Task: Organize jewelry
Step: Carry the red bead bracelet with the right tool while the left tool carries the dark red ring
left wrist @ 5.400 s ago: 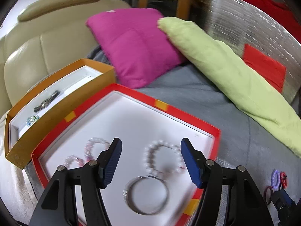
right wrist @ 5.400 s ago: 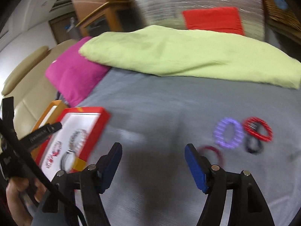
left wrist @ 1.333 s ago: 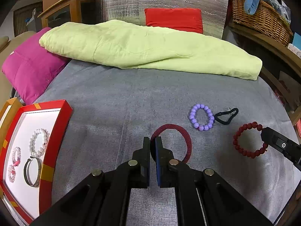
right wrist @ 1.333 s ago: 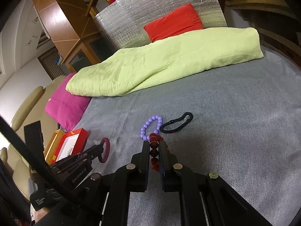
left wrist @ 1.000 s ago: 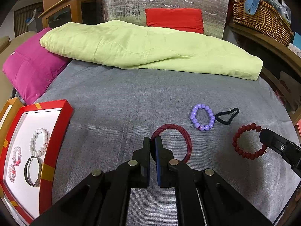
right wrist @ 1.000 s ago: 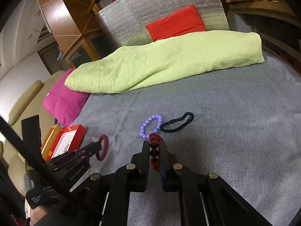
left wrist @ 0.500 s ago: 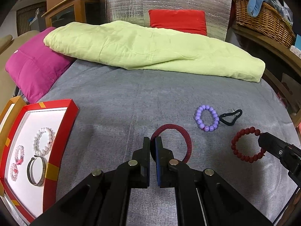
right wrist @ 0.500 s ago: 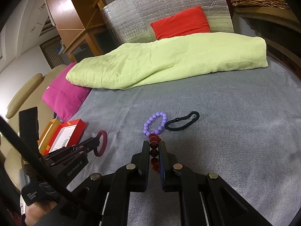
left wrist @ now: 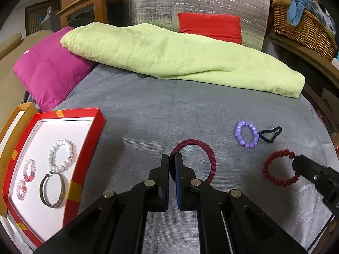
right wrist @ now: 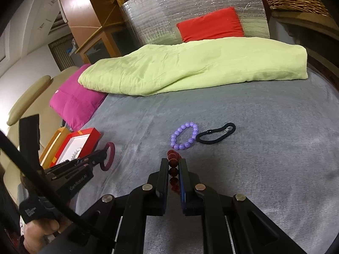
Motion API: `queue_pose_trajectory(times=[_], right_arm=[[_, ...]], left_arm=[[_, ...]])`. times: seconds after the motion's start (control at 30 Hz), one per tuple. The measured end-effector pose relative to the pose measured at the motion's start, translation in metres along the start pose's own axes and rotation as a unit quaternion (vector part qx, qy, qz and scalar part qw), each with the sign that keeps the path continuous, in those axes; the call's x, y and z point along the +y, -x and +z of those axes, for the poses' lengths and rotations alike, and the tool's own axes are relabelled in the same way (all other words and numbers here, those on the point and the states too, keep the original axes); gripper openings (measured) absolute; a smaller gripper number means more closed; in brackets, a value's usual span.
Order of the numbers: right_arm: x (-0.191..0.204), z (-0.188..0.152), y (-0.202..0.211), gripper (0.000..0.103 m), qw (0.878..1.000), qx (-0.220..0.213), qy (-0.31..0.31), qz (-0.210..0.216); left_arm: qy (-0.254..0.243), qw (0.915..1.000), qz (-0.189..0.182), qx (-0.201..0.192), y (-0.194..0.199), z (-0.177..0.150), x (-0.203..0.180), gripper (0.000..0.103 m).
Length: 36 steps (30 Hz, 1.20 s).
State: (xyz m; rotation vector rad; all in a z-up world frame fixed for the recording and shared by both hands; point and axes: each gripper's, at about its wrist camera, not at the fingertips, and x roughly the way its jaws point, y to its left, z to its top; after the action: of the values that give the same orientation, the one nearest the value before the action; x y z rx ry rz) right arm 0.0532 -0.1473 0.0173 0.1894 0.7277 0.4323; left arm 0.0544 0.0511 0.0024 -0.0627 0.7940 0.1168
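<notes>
Dark-red corded bangle sits pinched in the left gripper, red bead bracelet clamped in the right gripper — both apparently lifted off the grey bedspread since a second ago — and the red tray has drawn nearer, so delivery is underway.

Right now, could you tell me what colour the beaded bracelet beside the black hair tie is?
Purple bracelet, clearest in the right wrist view.
</notes>
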Motion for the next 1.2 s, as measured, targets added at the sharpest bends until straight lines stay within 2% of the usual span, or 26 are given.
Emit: queue_pose_trajectory(times=[0.63,1.2], right_arm=[[0.030,-0.005,-0.015,0.010,0.999,0.019,0.011,0.026],[0.123,0.014,-0.035,0.010,0.995,0.020,0.048,0.088]], left_arm=[[0.045,0.9989,0.010,-0.012,0.011,0.003,0.044,0.005],[0.138,0.9894,0.033,-0.030,0.028,0.002,0.130,0.005]])
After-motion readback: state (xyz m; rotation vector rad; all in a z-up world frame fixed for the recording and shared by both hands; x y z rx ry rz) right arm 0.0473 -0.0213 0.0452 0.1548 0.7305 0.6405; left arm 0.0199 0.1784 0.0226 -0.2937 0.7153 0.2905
